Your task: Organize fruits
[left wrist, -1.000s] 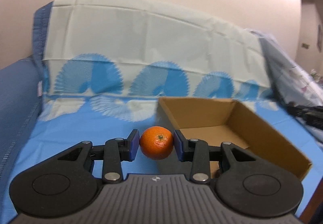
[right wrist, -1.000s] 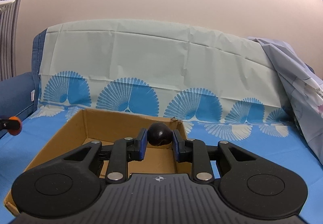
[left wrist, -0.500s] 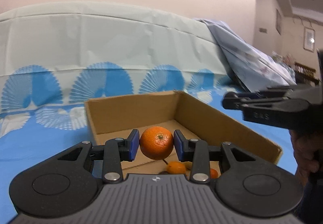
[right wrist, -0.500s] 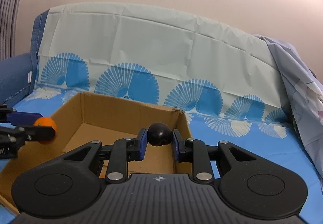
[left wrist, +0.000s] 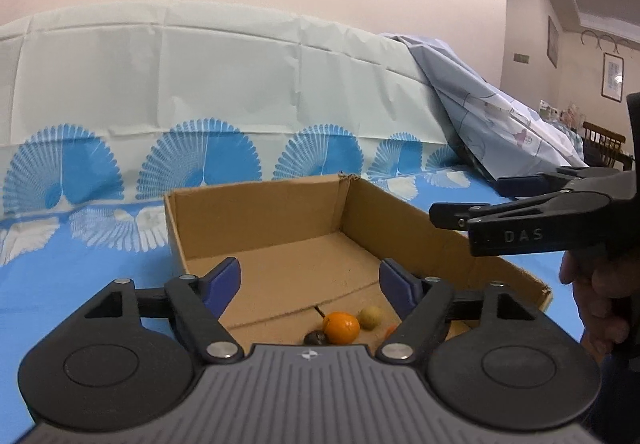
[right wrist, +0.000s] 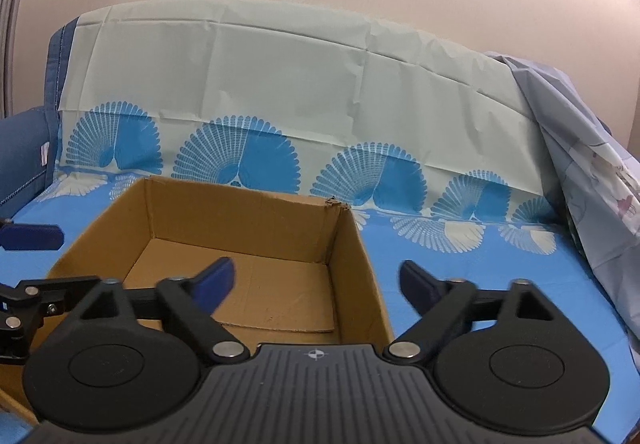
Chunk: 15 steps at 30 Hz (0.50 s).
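Note:
A cardboard box (left wrist: 256,216) sits on the blue-patterned cover. On its floor lie an orange (left wrist: 341,327), a small dark fruit (left wrist: 316,337) and a pale yellowish fruit (left wrist: 370,316), close together at the near side. My left gripper (left wrist: 310,276) hovers over the box with its jaws opening and nothing between them. My right gripper (right wrist: 318,280) is above the box's right wall (right wrist: 356,264), jaws opening wide, empty. In the left wrist view the right gripper (left wrist: 520,212) shows from the side, held by a hand (left wrist: 600,296).
A sofa backrest draped in pale cloth with blue fan prints (right wrist: 280,92) rises behind the box. A crumpled light-blue sheet (right wrist: 580,164) hangs at the right. The left gripper's fingertip (right wrist: 32,238) shows at the left edge of the right wrist view.
Both grippers have let go: the orange left the left jaws and the dark fruit left the right jaws, and both now lie in the box. The left gripper moved over the box.

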### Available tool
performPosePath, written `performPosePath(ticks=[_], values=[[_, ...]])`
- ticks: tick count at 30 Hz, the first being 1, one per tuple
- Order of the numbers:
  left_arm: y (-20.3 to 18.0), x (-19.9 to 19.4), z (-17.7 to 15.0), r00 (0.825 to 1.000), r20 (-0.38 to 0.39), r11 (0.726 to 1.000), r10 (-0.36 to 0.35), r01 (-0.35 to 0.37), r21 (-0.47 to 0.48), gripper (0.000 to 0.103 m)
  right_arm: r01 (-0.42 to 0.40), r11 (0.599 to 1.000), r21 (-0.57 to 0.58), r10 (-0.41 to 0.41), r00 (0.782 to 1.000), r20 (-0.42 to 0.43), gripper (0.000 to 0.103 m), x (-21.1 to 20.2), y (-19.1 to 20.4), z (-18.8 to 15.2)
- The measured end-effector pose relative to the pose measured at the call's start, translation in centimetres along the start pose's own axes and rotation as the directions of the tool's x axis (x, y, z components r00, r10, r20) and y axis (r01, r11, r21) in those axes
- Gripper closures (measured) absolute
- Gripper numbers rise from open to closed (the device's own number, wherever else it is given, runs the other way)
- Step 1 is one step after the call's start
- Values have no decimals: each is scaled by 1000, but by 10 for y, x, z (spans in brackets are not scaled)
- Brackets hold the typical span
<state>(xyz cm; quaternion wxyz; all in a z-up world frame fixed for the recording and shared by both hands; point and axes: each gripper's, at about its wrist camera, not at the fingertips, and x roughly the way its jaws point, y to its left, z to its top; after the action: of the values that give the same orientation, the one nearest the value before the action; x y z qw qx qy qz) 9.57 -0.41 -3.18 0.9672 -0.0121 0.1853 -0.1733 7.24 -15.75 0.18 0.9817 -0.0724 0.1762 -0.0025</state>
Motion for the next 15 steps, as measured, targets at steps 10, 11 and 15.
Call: performPosePath(ticks=[10,11,15], values=[[-27,-51,-14,999,34,999,-12,11,49,18,67,981,183,-59,997,-53,1,-50,-32,-19],[-28,-54,-15,1000,28,1000,-5,4,29,18,82,977,195,-69,995,-72,1,-55,-35,-23],[-38,-68,-18,999,-17,999,34,-34,-31,16,110,970,217,-87,990,-115,1,-79,-42,-36]])
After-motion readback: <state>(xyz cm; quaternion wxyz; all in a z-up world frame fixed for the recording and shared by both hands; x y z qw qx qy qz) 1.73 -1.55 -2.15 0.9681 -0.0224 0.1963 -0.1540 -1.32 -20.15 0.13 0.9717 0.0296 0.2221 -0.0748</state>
